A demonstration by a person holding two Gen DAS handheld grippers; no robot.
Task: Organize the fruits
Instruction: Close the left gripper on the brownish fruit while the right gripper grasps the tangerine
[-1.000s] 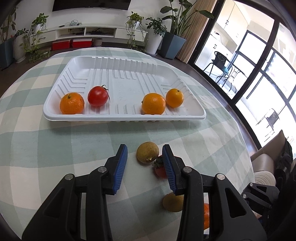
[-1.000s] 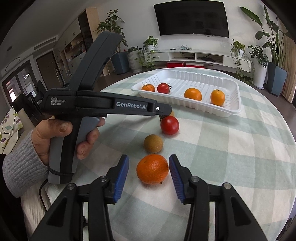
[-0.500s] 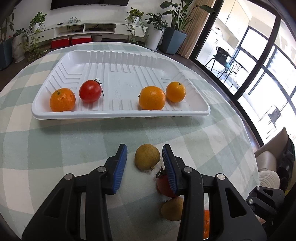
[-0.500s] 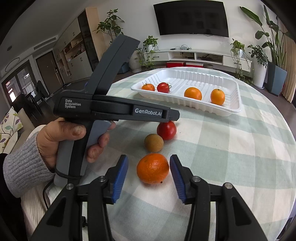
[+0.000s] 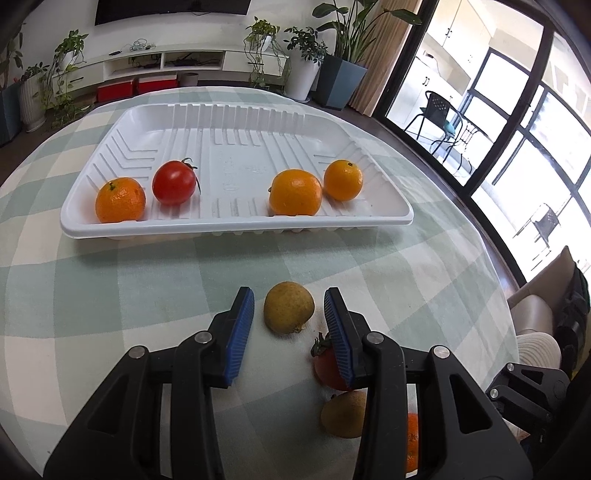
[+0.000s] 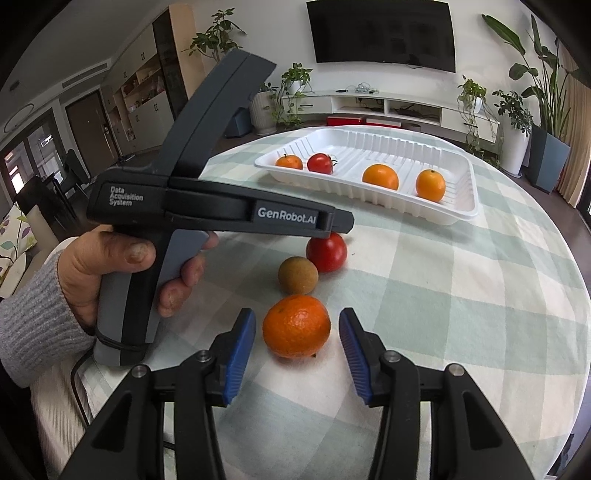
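Brown-yellow fruit (image 5: 289, 307) is framed at lower centre between the left gripper (image 5: 289, 319)'s spread jaws, untouched, the right gripper (image 6: 297, 341)'s likewise spread.

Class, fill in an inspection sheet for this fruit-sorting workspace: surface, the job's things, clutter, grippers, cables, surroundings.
Surface: round table with a green-and-white checked cloth.
Job's things: white tray holds three oranges and one tomato; loose on the cloth are a brownish-yellow fruit, a red tomato, a second brownish fruit and a mandarin.
Clutter: nothing seen.
Grippers: left gripper open around the brownish-yellow fruit; right gripper open around the mandarin.
Cables: a black cord leaves the left handle.
Surroundings: TV, potted plants, glass doors.
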